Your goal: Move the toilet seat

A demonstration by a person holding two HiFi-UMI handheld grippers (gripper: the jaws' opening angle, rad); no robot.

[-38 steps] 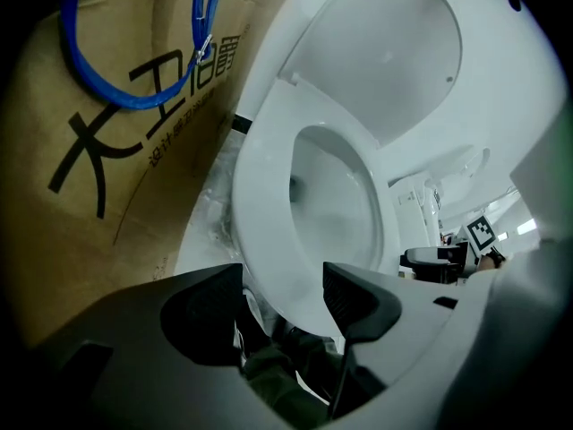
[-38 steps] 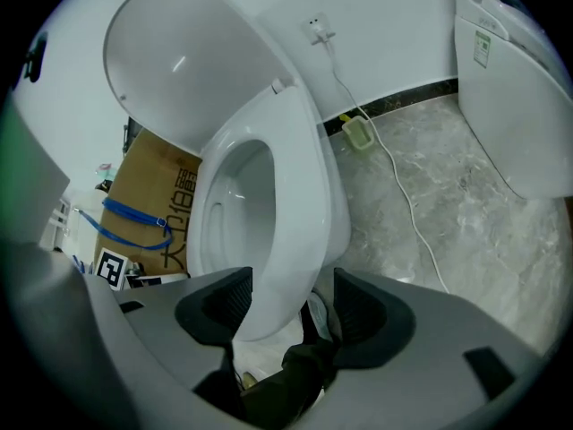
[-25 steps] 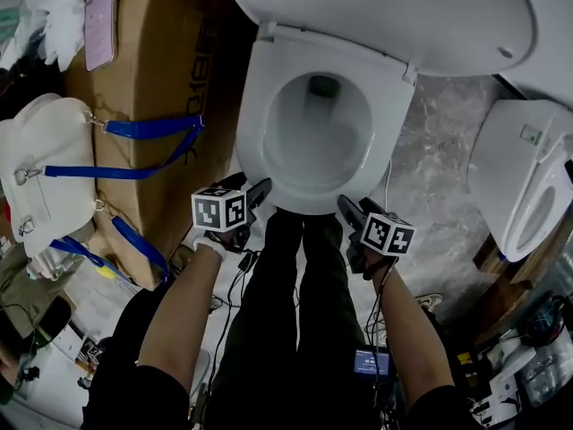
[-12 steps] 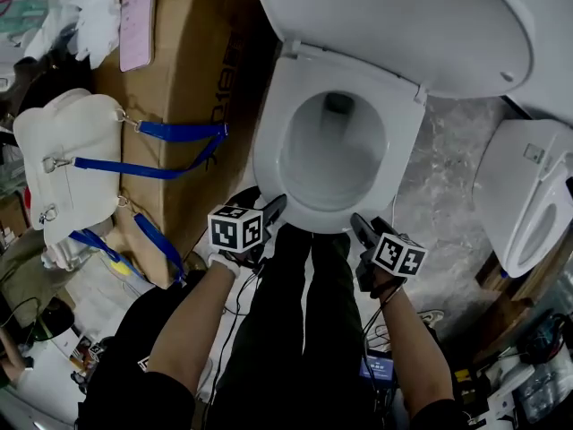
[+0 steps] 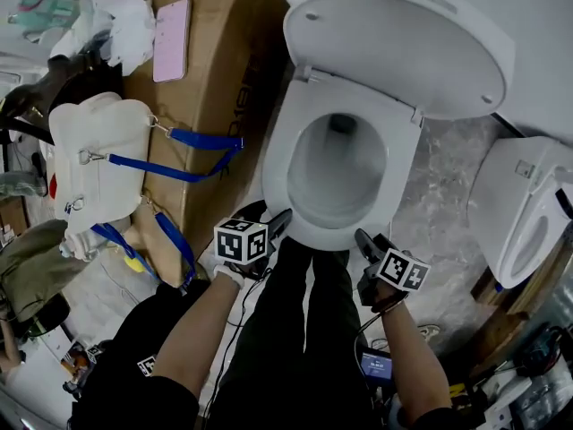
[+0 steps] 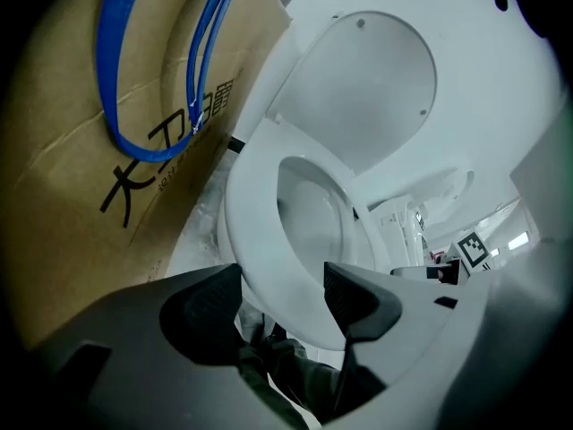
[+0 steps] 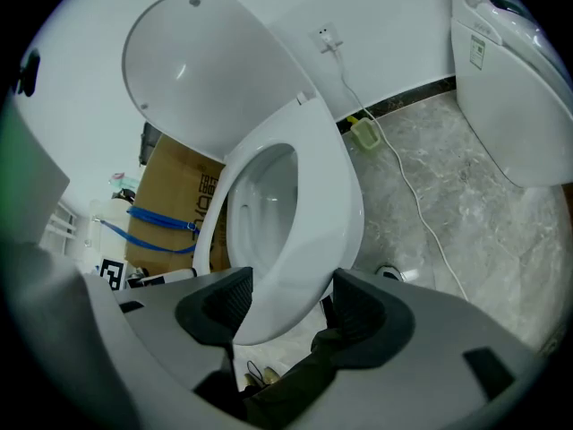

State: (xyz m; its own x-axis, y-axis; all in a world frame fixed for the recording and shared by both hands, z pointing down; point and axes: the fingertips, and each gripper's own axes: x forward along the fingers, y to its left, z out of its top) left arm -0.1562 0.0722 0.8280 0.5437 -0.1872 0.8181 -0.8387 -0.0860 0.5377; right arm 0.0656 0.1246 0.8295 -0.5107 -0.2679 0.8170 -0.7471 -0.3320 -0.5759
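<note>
A white toilet stands with its seat (image 5: 281,163) down on the bowl and its lid (image 5: 403,52) raised against the wall. My left gripper (image 5: 279,223) sits at the front left of the seat's rim, jaws open. My right gripper (image 5: 363,238) sits at the front right, also open. In the left gripper view the seat (image 6: 255,231) curves into the gap of that gripper (image 6: 282,298), below the lid (image 6: 367,88). In the right gripper view the seat's front edge (image 7: 322,213) lies between the spread jaws of that gripper (image 7: 291,307). Whether either touches the seat cannot be told.
A large cardboard box (image 5: 215,79) with blue straps stands close on the toilet's left, with a white bag (image 5: 89,168) and a pink phone (image 5: 170,38) by it. A second toilet (image 5: 528,213) stands at the right. A cable (image 7: 403,177) runs over the marble floor. My legs are just below the bowl.
The head view has shifted, so the toilet sits lower and further right and more of the lid shows. Both grippers remain open at the seat's front rim.
</note>
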